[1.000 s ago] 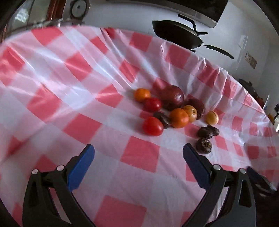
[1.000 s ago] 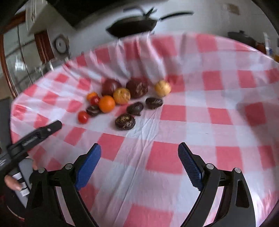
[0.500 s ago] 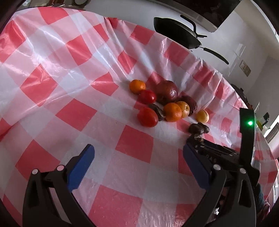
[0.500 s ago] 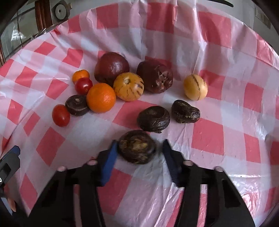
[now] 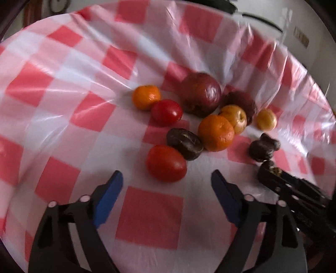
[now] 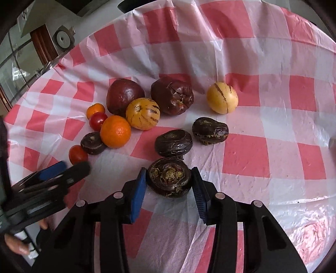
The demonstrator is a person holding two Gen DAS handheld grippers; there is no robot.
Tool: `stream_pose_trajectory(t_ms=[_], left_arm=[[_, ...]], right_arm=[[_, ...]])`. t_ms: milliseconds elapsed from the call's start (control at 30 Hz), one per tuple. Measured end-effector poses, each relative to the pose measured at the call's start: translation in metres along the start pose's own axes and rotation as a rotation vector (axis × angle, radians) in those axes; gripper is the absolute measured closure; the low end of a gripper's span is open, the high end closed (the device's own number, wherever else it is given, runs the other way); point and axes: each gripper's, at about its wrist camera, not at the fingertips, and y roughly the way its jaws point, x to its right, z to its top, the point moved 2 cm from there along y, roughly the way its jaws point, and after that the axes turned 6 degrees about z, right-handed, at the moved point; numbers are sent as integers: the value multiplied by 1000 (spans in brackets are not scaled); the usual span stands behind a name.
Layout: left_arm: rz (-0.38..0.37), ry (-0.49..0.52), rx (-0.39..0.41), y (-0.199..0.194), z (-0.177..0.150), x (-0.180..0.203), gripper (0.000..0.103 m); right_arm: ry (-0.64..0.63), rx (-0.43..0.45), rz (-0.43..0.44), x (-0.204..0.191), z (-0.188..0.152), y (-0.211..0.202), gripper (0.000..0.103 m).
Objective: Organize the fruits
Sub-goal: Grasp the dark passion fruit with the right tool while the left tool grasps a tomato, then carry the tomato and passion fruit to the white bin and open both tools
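A cluster of fruit lies on a red-and-white checked tablecloth (image 5: pixel 149 216). My right gripper (image 6: pixel 169 184) is shut on a dark wrinkled fruit (image 6: pixel 169 177) at the near edge of the cluster. Behind it lie two more dark fruits (image 6: pixel 173 143), a striped yellow fruit (image 6: pixel 142 113), an orange (image 6: pixel 115 131) and two big maroon fruits (image 6: pixel 125 96). My left gripper (image 5: pixel 167 187) is open, its blue pads either side of a red tomato (image 5: pixel 166 163) that lies just ahead of them. A dark fruit (image 5: pixel 184 143) and an orange (image 5: pixel 215 132) lie behind the tomato.
A second tomato (image 5: pixel 166 112) and a small orange (image 5: pixel 146 97) lie at the cluster's left. A lone yellow fruit (image 6: pixel 222 97) sits to the right. The right gripper's body (image 5: pixel 294 193) shows at the right of the left wrist view. A black pan (image 5: pixel 212 3) stands beyond the table.
My right gripper has closed its pads onto the nearest dark fruit. My left gripper has moved forward towards the red tomato and stays open.
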Motion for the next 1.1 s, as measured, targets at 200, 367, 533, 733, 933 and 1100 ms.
stream_pose_trajectory(t_ms=[200, 367, 533, 733, 933, 1100], left_arm=[[63, 104, 22, 5, 4, 5, 64], [1, 59, 35, -3, -3, -8, 64], [-53, -24, 41, -5, -7, -24, 64], [-96, -73, 38, -5, -3, -38, 64], [-122, -140, 77, -10, -2, -44, 64], [-99, -184, 168, -37, -17, -57, 64]], right_arm=[[6, 3, 10, 2, -4, -3, 60], [9, 5, 14, 2, -4, -4, 60], [16, 6, 24, 4, -4, -4, 60], [47, 13, 64, 10, -4, -6, 60], [97, 25, 126, 20, -3, -10, 60], [135, 106, 162, 26, -9, -31, 60]])
